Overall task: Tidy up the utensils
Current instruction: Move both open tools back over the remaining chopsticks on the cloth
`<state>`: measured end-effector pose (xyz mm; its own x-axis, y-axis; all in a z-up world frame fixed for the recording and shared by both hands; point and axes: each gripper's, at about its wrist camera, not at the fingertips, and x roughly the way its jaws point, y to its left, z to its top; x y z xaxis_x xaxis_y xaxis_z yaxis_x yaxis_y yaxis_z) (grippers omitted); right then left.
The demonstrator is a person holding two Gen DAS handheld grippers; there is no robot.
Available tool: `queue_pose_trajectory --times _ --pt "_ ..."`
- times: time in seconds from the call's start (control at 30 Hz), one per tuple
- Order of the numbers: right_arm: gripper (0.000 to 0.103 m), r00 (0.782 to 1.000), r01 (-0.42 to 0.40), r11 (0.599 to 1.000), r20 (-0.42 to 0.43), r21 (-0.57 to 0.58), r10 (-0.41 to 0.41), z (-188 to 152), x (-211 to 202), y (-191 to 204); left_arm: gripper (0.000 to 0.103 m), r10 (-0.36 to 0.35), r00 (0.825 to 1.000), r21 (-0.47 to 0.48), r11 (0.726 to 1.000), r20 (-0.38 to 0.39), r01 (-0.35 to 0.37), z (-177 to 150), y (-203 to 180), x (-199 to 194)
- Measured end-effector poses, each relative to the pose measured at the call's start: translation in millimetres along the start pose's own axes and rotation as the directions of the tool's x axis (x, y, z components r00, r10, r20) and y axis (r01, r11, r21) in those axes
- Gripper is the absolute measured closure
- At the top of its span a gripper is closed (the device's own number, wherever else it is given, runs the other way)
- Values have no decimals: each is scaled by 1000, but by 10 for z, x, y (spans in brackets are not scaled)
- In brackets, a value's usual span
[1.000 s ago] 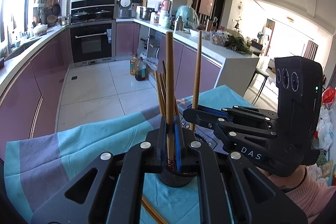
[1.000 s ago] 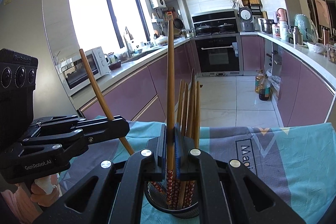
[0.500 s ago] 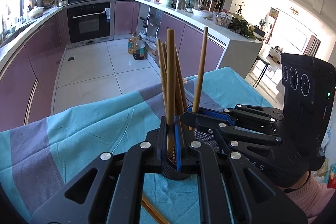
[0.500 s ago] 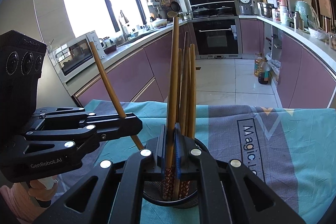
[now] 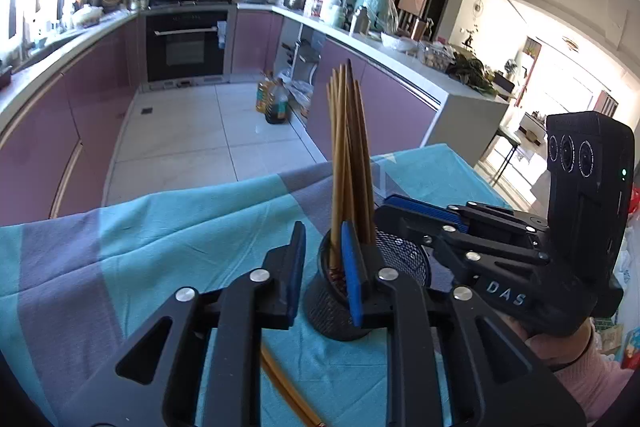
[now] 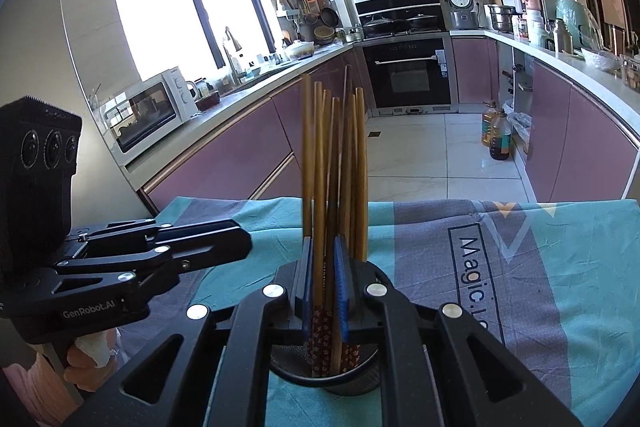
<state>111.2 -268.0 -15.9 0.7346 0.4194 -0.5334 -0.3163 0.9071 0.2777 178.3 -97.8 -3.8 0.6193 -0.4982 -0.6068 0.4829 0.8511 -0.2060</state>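
Observation:
A black mesh holder [image 5: 340, 315] [image 6: 360, 367] stands on the teal and grey cloth with several wooden chopsticks [image 5: 348, 155] [image 6: 320, 167] upright in it. My left gripper [image 5: 325, 269] sits just in front of it, its jaws opening. The blue pads [image 5: 354, 275] press on nothing. My right gripper [image 6: 323, 283] straddles the holder's rim, jaws opening too. A patterned-end chopstick stands loose between its pads and rests in the holder. Each gripper shows in the other's view, the right gripper [image 5: 390, 211] right of the holder and the left gripper [image 6: 244, 247] to its left.
One loose chopstick [image 5: 288, 391] lies on the cloth [image 5: 160, 247] under my left gripper. The table's far edge drops to a tiled kitchen floor with oil bottles [image 5: 276, 103] and purple cabinets [image 6: 580, 147]. A hand in a pink sleeve [image 5: 584, 375] holds the right gripper.
Both held chopsticks have slid down into the holder among the others. Both grippers' jaws have parted from shut, the left more widely. The left view has shifted, with the holder now lower right of its jaws.

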Motion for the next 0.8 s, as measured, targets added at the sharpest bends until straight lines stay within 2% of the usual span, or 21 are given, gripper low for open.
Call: queue_pose_trajectory --times 0.1,0.17,0.3,0.37,0.47,0.63,0.8 --pt "87 1000 -25 1000 14 -18 25 -36 -120 58 74 17 999 -3 1000 37 -17 -96 52 -186" --pt "79 999 -41 999 21 -36 41 -74 -205 115 72 33 998 -5 999 48 -33 -191 101 -291" --pt "75 996 -90 992 2 -84 91 -216 -315 290 64 84 995 -22 996 49 -83 -406 237 -430" --pt "70 993 -119 988 -26 -101 117 -315 -299 377 57 105 994 -42 994 40 -104 -540 324 -485" --pt "65 987 -143 983 -92 -118 132 -498 -182 495 54 141 990 -66 988 22 -139 -735 429 -522" --pt "65 965 -157 983 -224 -91 133 -820 169 605 52 192 981 -94 977 -11 -192 -997 574 -539" --pt "65 951 -145 986 -287 -77 117 -982 387 670 52 193 980 -125 972 -50 -198 -1154 667 -481"
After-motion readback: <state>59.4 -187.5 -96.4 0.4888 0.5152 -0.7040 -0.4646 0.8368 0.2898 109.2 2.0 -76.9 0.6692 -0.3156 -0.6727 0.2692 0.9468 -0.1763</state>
